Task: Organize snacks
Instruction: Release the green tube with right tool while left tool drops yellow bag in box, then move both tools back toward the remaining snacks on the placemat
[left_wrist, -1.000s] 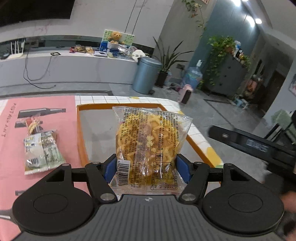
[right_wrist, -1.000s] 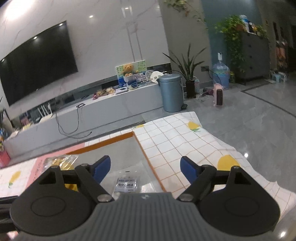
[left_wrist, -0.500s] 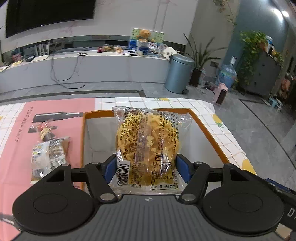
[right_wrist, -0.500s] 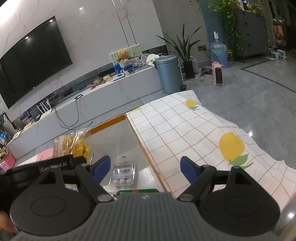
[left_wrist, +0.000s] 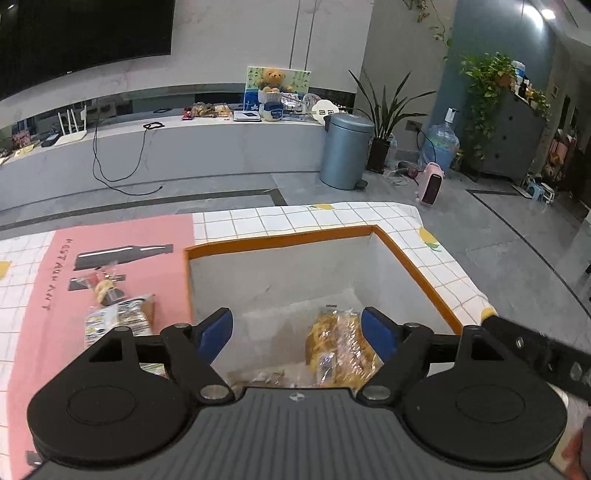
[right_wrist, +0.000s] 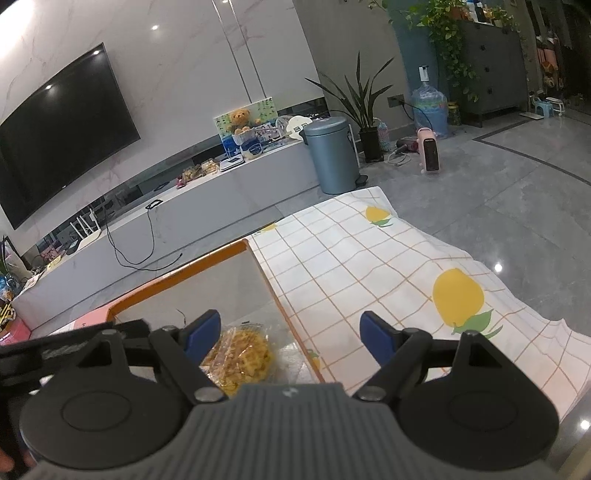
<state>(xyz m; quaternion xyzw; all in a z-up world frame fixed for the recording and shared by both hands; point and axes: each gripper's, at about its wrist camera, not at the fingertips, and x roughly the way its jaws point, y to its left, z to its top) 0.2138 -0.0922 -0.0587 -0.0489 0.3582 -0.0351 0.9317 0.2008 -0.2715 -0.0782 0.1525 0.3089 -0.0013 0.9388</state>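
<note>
Snack bag (left_wrist: 340, 347), clear with yellow pieces, lies in box (left_wrist: 413, 258); both tools released.

The box (left_wrist: 413, 254) had an orange rim and pale grey walls, and the snack bag (left_wrist: 340, 350) in it showed yellow through clear wrap. The tablecloth (right_wrist: 369, 266) was white with an orange grid (yellow lemons here and there), beside a pink mat (left_wrist: 122, 236).

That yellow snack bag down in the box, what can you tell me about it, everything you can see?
The yellow snack bag is a clear crinkly plastic packet filled with yellow curly pieces, with printed text on its film. It lies tilted inside the orange-rimmed box, near the box's right wall, beside other wrapped snacks at the bottom. Nothing grips it: the left gripper hangs open above it. The right wrist view shows it too, lying loose in the box.
</note>
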